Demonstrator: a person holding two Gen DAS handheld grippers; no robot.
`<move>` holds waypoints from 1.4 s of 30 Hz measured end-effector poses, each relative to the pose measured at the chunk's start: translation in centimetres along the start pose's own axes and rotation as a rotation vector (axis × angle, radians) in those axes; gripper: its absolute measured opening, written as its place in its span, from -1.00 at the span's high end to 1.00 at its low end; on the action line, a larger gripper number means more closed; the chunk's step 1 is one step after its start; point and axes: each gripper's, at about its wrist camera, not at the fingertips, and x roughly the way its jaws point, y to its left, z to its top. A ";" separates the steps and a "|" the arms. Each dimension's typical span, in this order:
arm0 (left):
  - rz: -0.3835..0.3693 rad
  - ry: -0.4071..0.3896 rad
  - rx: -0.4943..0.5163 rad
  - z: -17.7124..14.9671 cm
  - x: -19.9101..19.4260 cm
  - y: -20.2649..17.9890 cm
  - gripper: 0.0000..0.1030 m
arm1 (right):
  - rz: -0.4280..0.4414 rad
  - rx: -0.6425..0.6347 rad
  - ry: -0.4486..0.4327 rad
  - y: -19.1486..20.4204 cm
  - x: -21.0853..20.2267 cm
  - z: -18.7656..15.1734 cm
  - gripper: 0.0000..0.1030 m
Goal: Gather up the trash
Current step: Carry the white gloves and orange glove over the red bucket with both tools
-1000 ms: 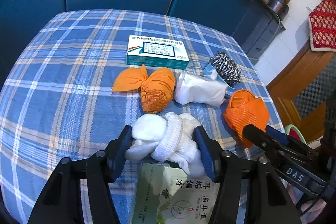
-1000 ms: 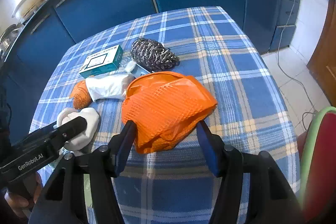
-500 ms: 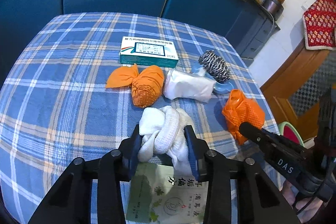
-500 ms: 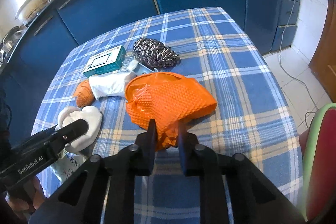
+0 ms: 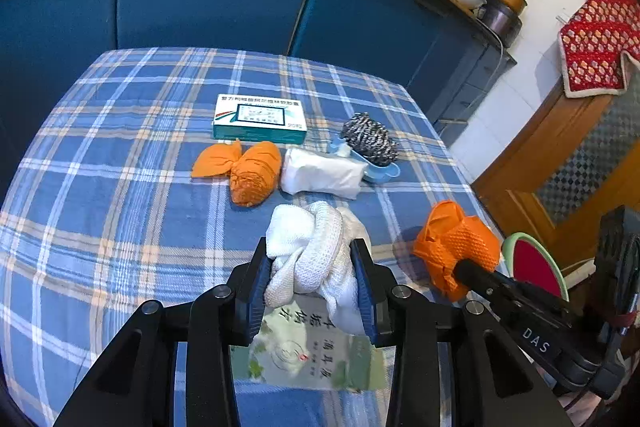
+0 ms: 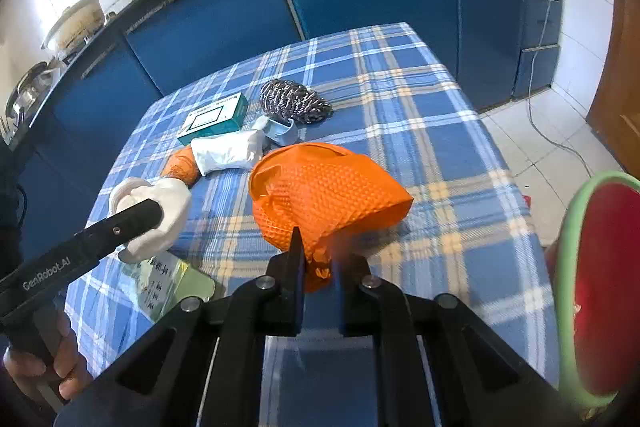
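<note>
Items, left to right, left wrist view.

1. Left gripper [image 5: 314, 283], lower centre: jaws clamped on the white knitted bundle [image 5: 316, 251], above a green leaflet [image 5: 308, 347]. Carry it clear without dragging the leaflet.
2. Right gripper [image 5: 456, 267], lower right: jaws pinched nearly together on the hem of the orange glove [image 5: 456, 243]. The hold looks thin; move gently.
3. Red bin [image 5: 534, 265], right edge: likely drop point.

Uncollected, mid-frame: medicine box [image 5: 260, 117], steel scourer [image 5: 370, 139].
</note>
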 end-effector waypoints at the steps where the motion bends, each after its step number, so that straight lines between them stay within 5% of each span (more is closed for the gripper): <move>1: -0.001 -0.001 0.003 -0.1 -0.2 -0.1 0.23 | 0.000 0.002 -0.003 -0.1 -0.3 -0.1 0.74; 16: -0.054 0.002 0.065 -1.6 -1.6 -4.1 0.23 | -0.011 0.047 -0.071 -2.0 -5.5 -2.4 0.74; 42: -0.186 0.053 0.223 -4.6 -1.4 -14.9 0.23 | -0.168 0.194 -0.168 -10.0 -13.7 -6.8 0.74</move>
